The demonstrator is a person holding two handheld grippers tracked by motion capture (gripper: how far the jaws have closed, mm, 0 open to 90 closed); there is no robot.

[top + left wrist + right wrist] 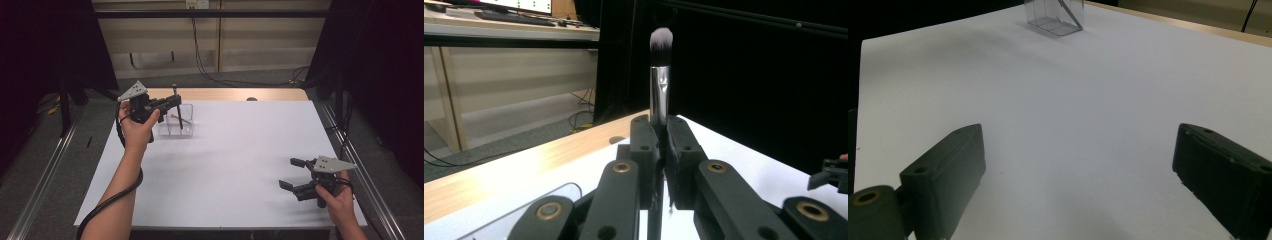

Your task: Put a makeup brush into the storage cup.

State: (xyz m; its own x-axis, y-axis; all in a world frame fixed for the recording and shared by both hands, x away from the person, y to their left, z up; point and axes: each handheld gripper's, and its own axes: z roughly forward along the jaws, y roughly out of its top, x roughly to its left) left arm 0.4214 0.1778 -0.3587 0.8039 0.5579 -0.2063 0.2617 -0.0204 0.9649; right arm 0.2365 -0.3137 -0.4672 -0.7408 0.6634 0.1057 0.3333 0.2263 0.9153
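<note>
So the makeup brush (660,75) is standing straight up, bristles on top, pinched by its handle between the jaws of the left gripper (659,150). In the left gripper view you can see the fluffy tip, dark with a pale end, then the shiny metal collar, and below that the black handle running down through the closed jaws. From the high view the brush (176,102) hangs over the clear plastic box (186,131) at the far left part of the table, with its lower end dipping down into the box, or at least right at its opening; can't tell if it touches the bottom. There's another thin stick-like thing leaning at an angle inside the box (1055,20) too, looks like a second brush, but it's too small to be sure.

The left gripper (172,102) is held up off the table by the left hand (135,125), cable trailing back along the forearm.

Over on the near right side, well apart from the box, the right gripper (292,174) sits low over the white table (240,165) in the right hand (337,197). Its jaws are spread wide with nothing between them, just bare white surface in the right gripper view.
</note>
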